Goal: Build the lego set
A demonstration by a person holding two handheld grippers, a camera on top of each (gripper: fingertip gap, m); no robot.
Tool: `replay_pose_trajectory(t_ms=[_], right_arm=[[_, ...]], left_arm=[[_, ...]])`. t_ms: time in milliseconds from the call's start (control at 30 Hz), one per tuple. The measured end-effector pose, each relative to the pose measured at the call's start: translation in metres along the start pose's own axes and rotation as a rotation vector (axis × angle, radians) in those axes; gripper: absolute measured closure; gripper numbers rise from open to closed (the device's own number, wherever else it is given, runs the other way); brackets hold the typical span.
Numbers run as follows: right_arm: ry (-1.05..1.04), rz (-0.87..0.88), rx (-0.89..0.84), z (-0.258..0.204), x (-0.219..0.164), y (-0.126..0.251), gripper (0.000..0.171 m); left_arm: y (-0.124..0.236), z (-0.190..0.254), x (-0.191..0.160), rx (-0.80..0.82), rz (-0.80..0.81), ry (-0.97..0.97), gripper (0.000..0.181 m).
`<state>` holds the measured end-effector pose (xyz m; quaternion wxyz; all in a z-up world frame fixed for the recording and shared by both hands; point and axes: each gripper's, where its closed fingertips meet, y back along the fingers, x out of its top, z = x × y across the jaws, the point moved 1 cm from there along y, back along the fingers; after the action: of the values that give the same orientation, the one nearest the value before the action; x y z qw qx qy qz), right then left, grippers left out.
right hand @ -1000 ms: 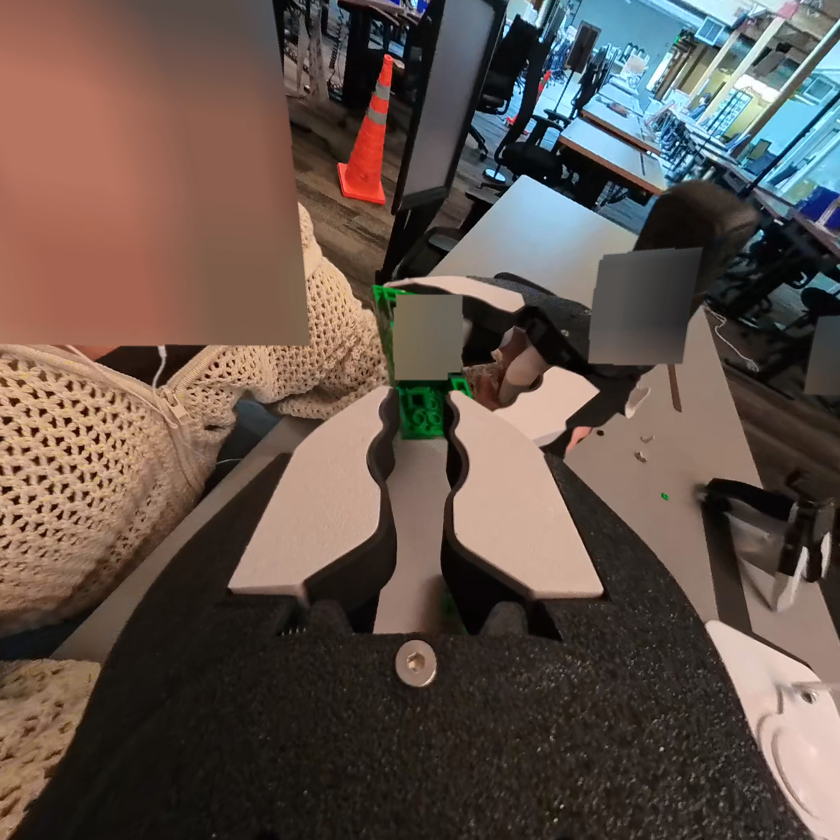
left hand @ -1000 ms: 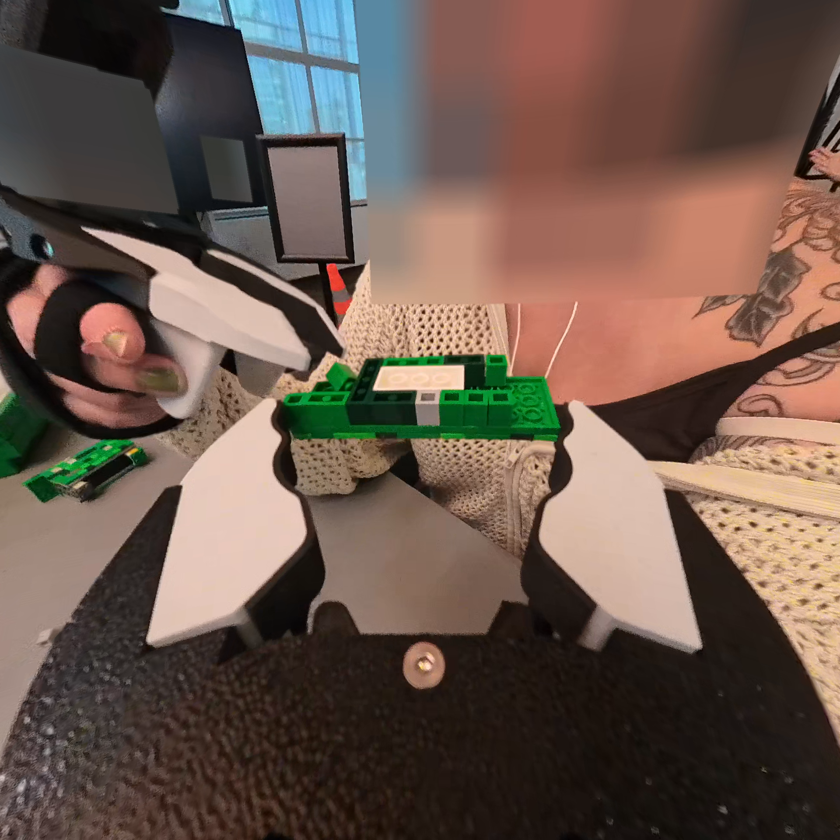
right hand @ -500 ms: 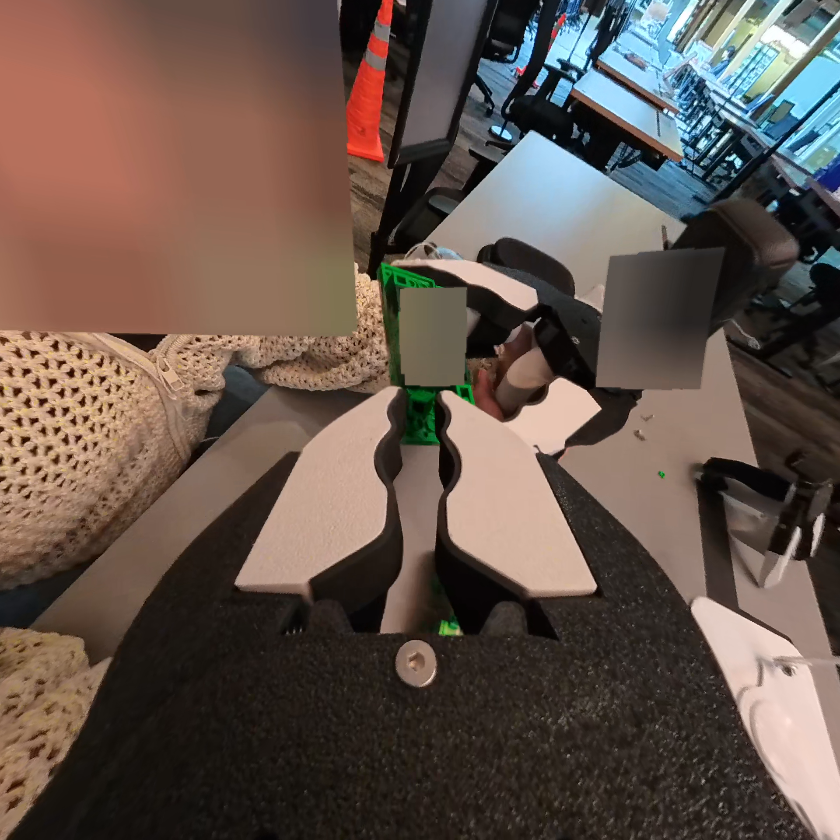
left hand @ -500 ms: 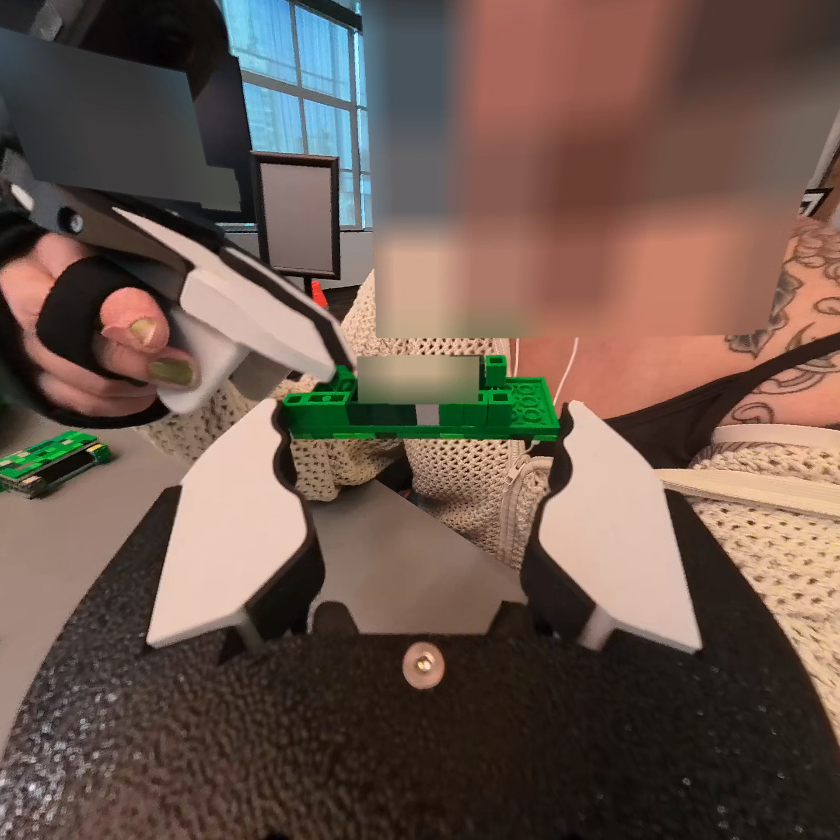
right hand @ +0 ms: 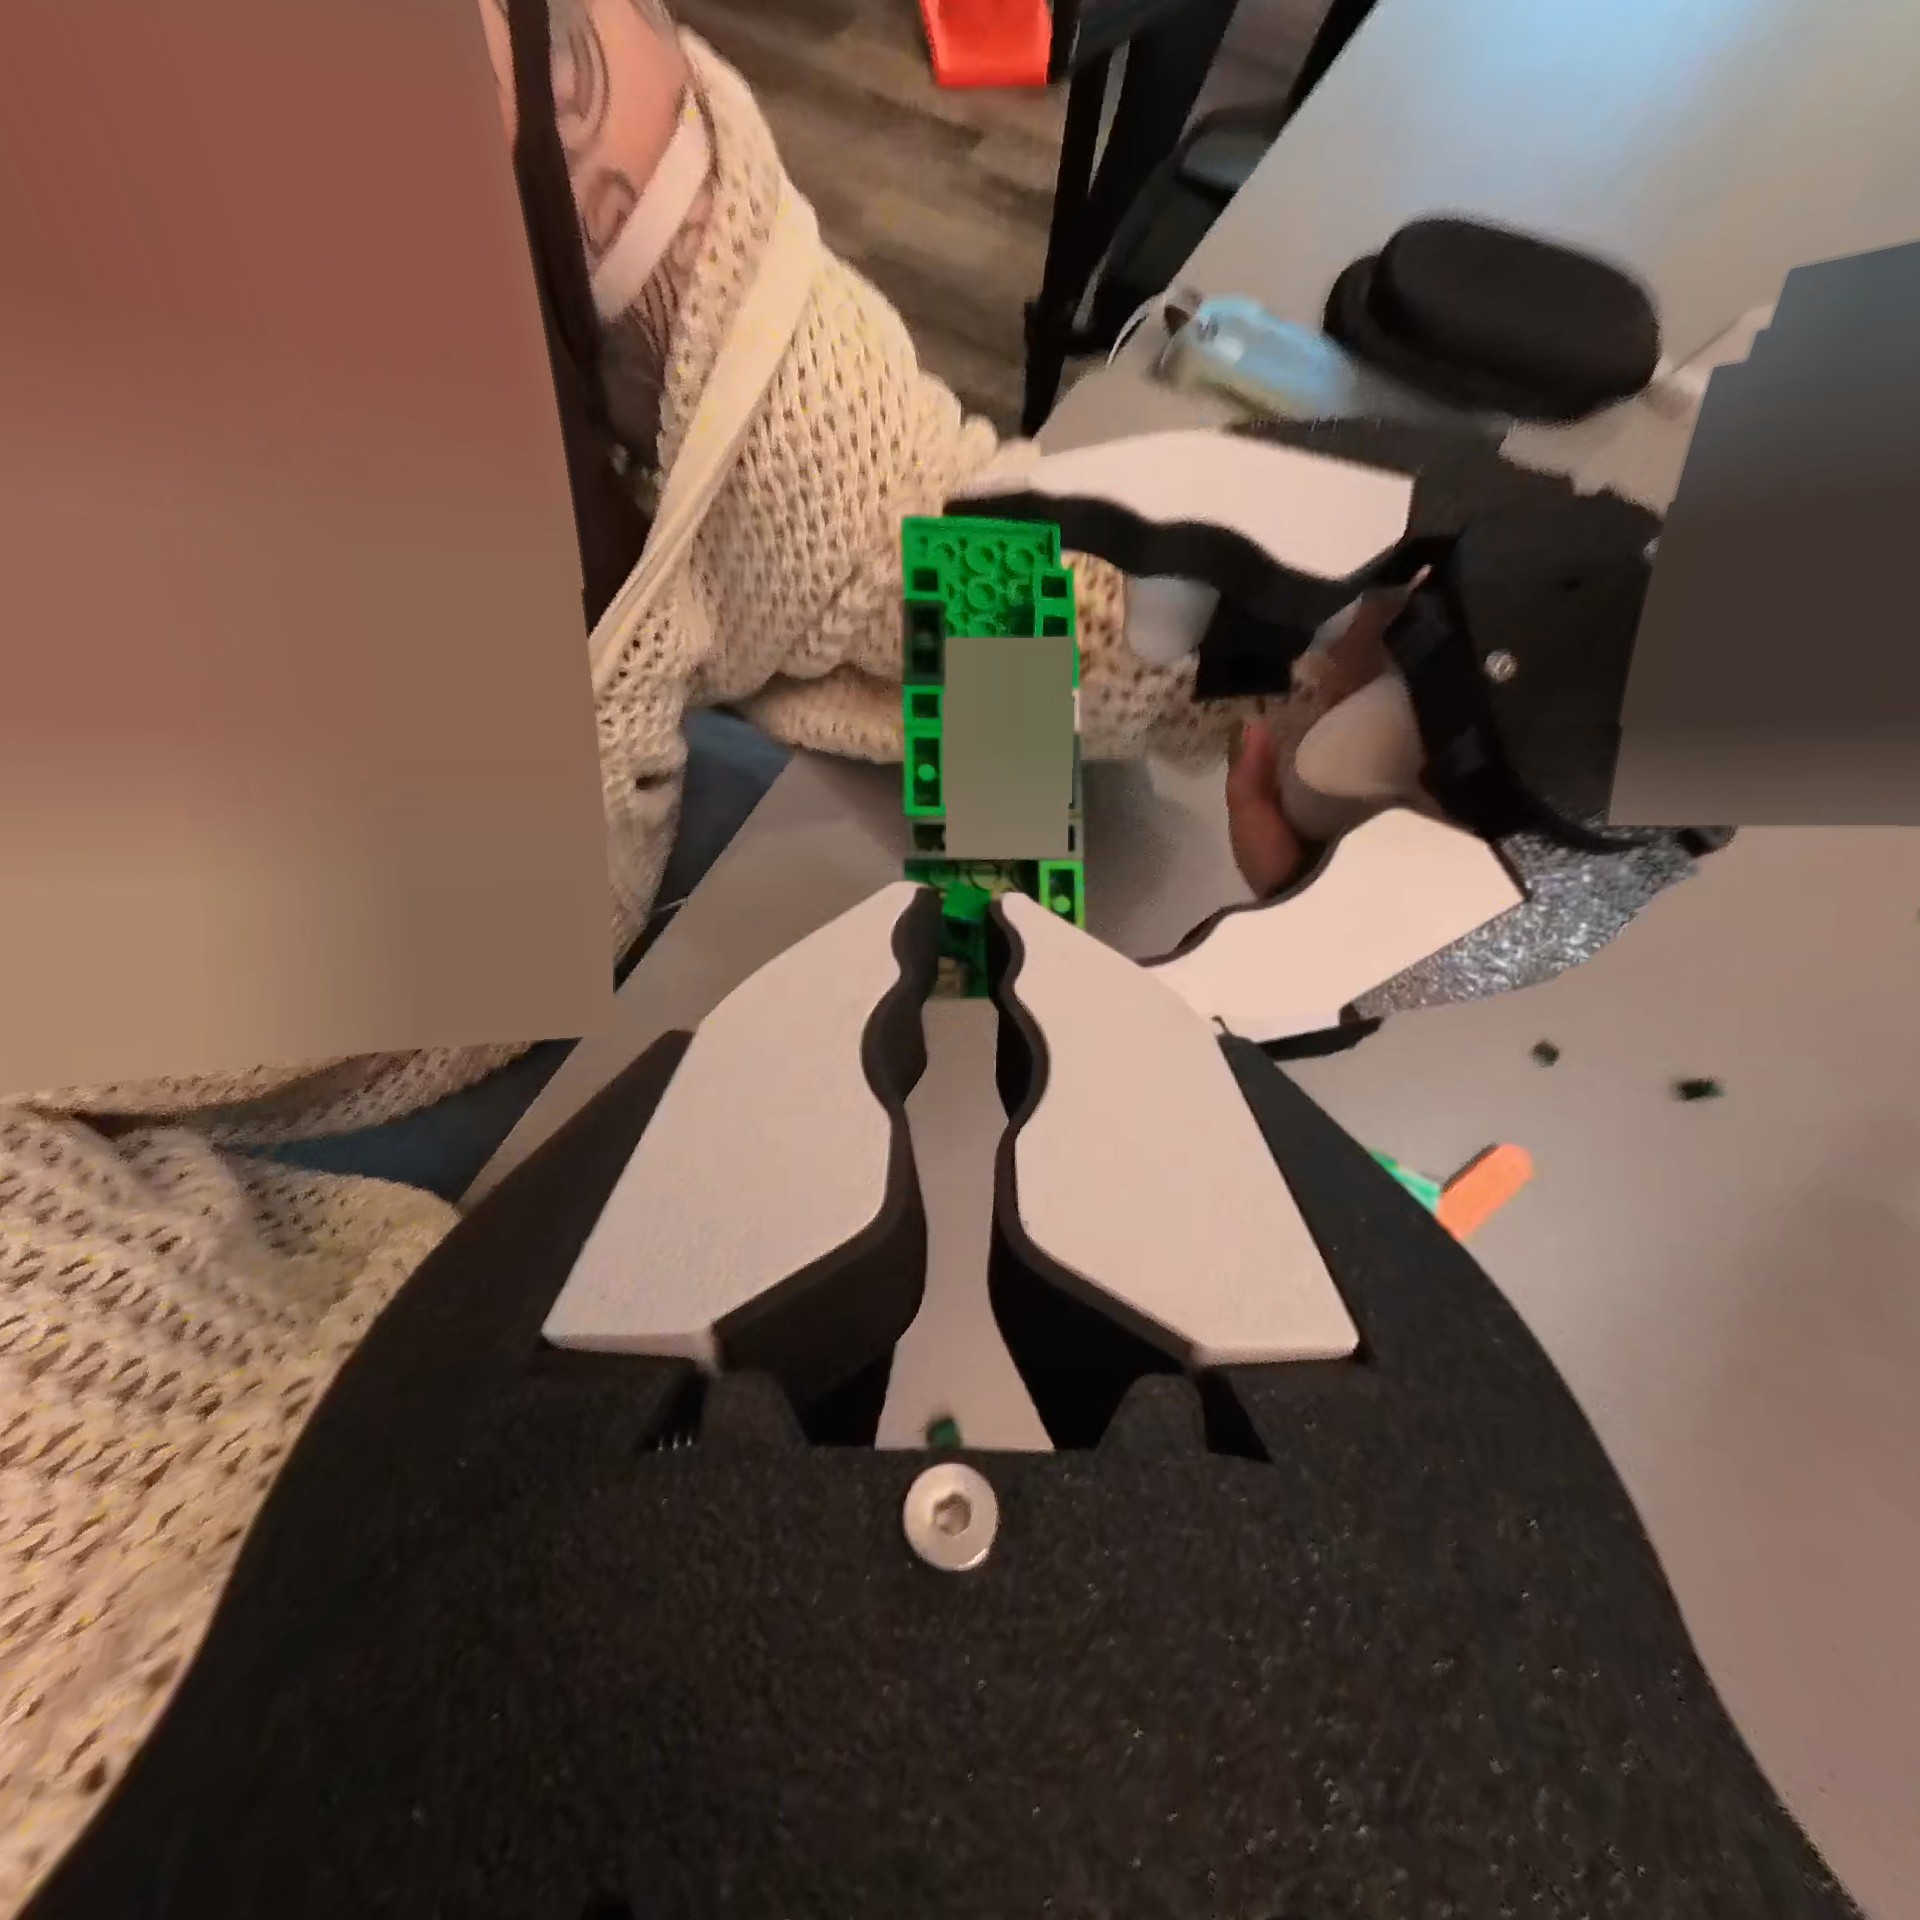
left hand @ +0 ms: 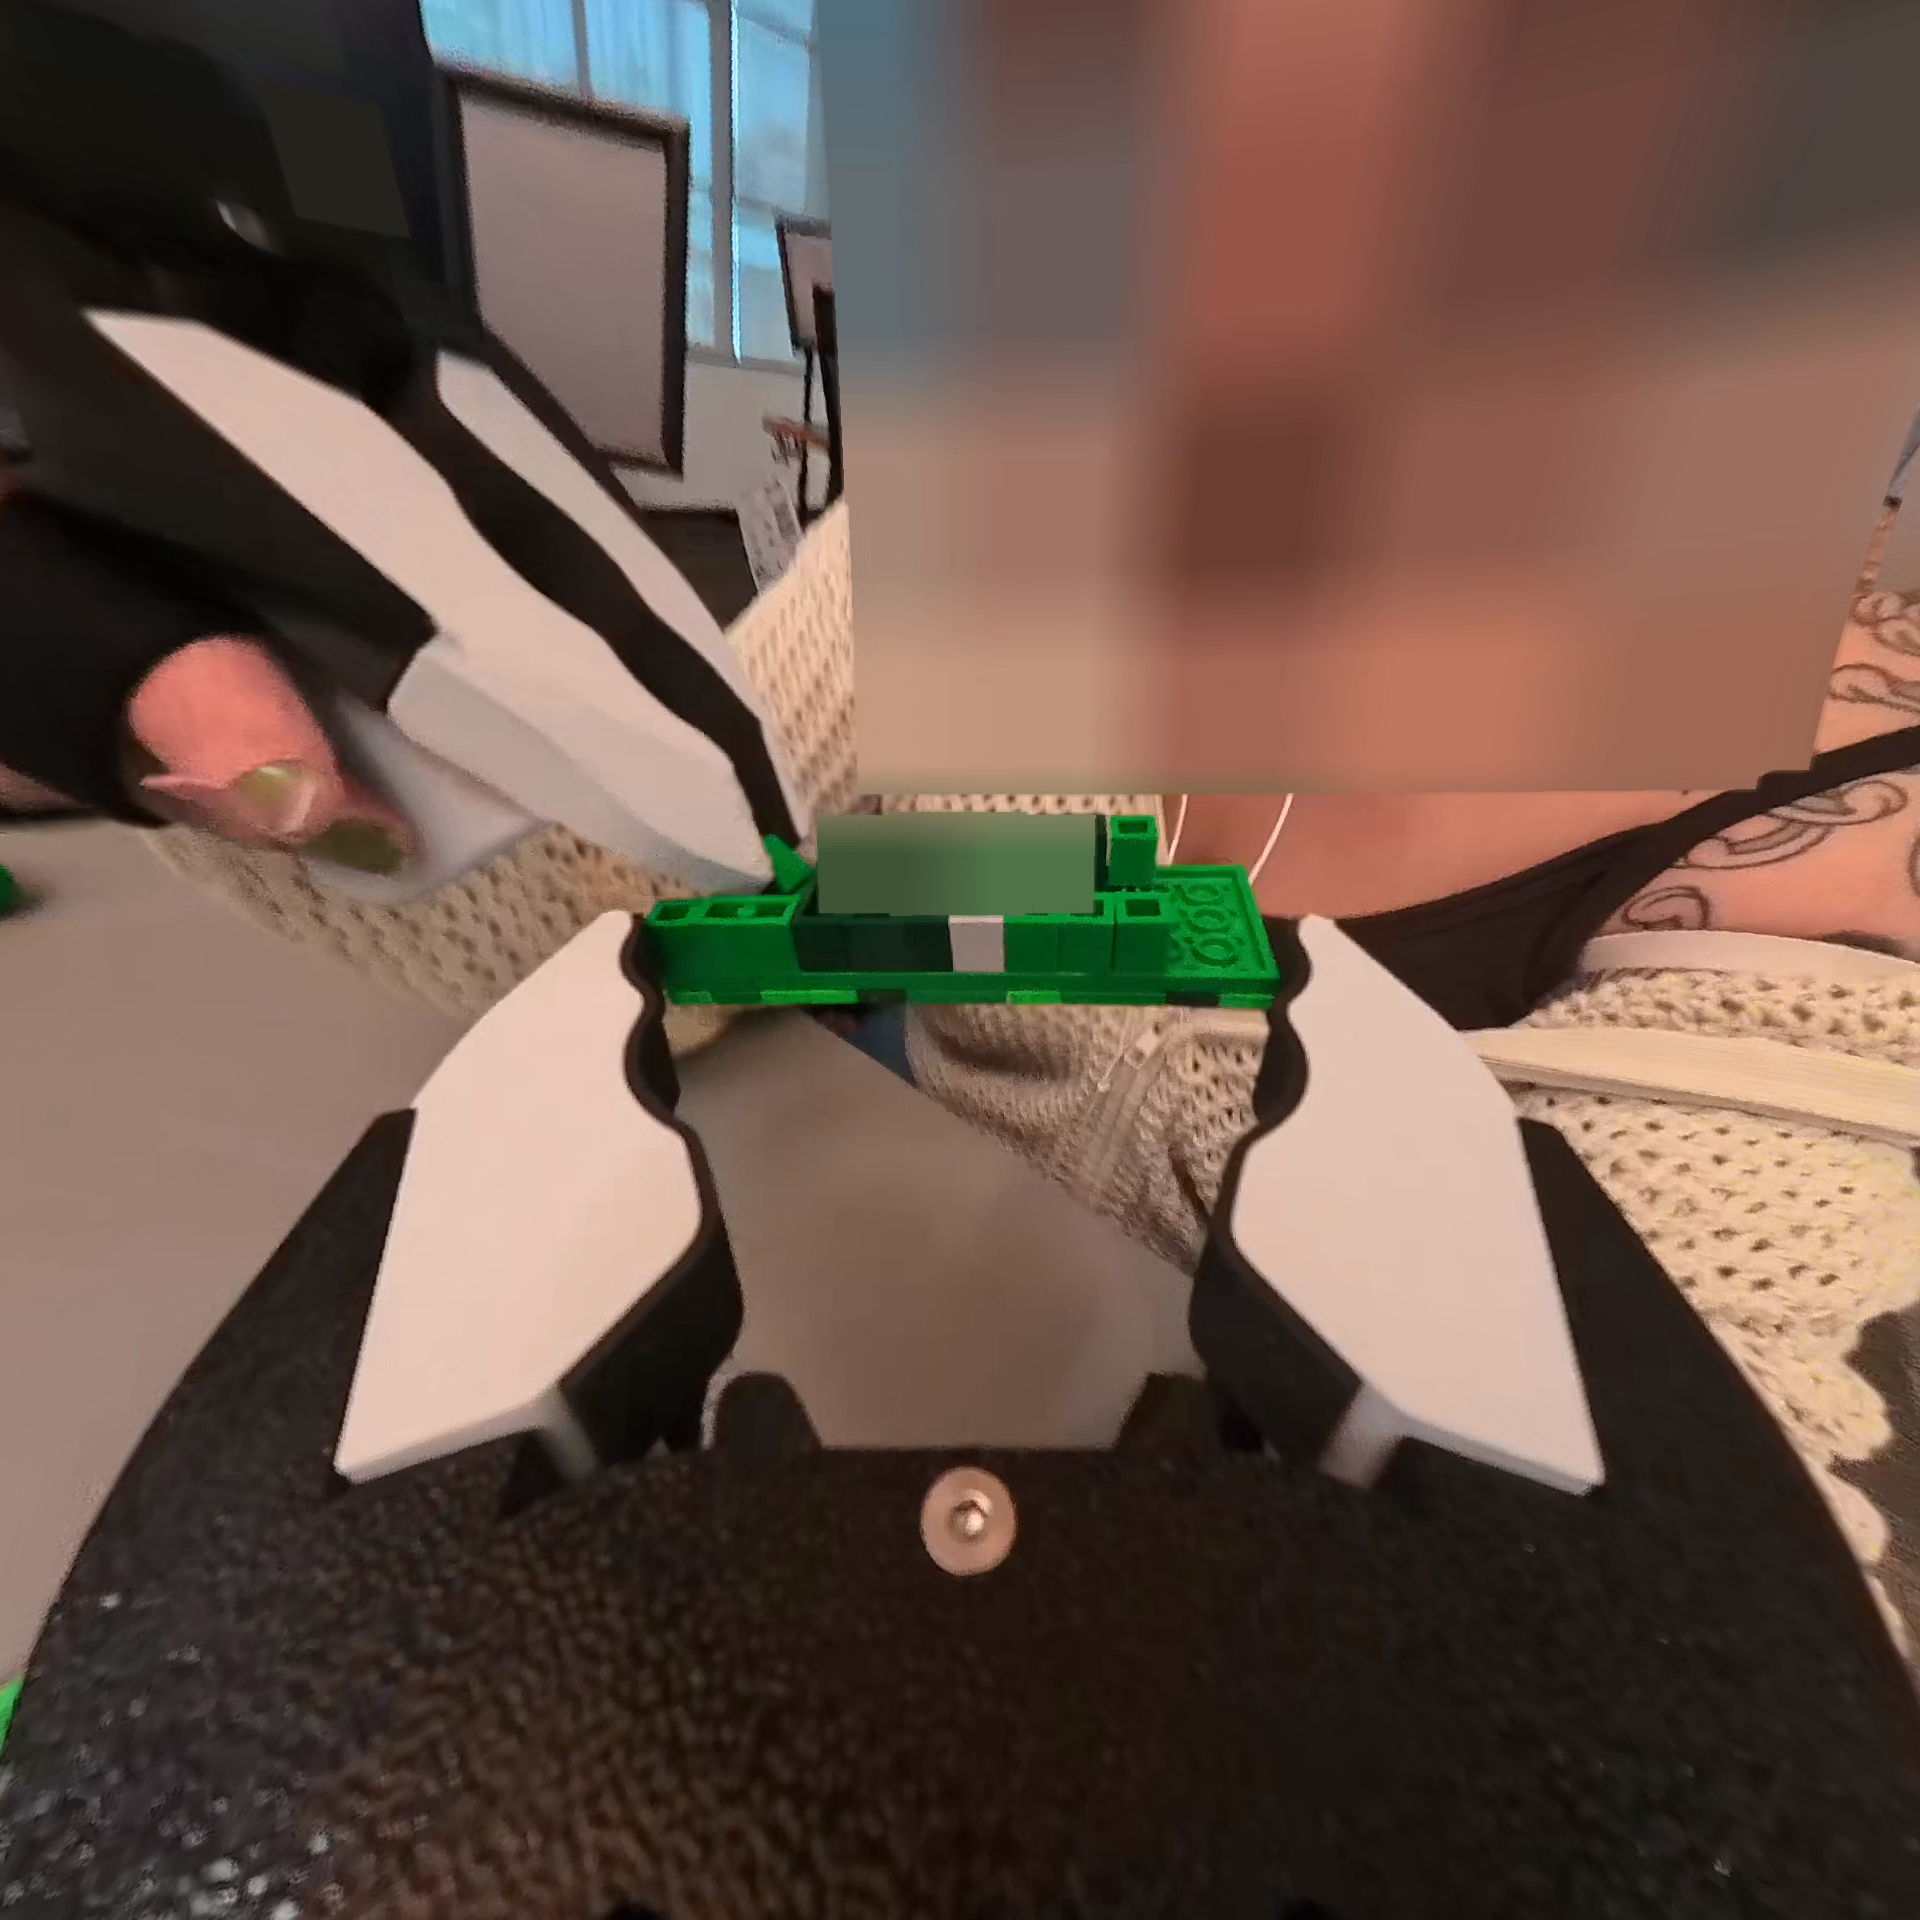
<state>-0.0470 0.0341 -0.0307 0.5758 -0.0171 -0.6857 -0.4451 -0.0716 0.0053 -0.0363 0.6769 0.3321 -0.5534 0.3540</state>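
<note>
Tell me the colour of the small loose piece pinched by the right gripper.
Green small piece, seen best in the left wrist view.

Setting: an office-type workspace. Indicators: a grey worktop (right hand: 1714, 1039) with a second grey desk (right hand: 1558, 135) beyond it; a dark-framed monitor (left hand: 566, 281) standing before tall windows (left hand: 717, 177); wood-pattern flooring (right hand: 894, 135) carrying an orange object (right hand: 987, 42) (only its base is in frame); a black padded chair part (right hand: 1496, 312) near the far desk.

Two grippers (left hand: 961, 961) (right hand: 956, 914), one green lego assembly (left hand: 961, 951), one orange piece (right hand: 1491, 1190).
</note>
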Motion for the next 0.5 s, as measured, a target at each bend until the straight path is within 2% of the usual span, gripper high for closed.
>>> replay_pose_trajectory(t_ms=[233,500], right_arm=[[-0.073,-0.18,0.014,-0.011,-0.021,-0.007,0.163],[-0.077,-0.236,-0.012,-0.013,-0.026,-0.008,0.163]], left_arm=[[-0.011,-0.013,-0.017,-0.018,-0.068,0.077,0.072],[-0.008,-0.018,-0.02,-0.024,-0.044,0.099,0.072]])
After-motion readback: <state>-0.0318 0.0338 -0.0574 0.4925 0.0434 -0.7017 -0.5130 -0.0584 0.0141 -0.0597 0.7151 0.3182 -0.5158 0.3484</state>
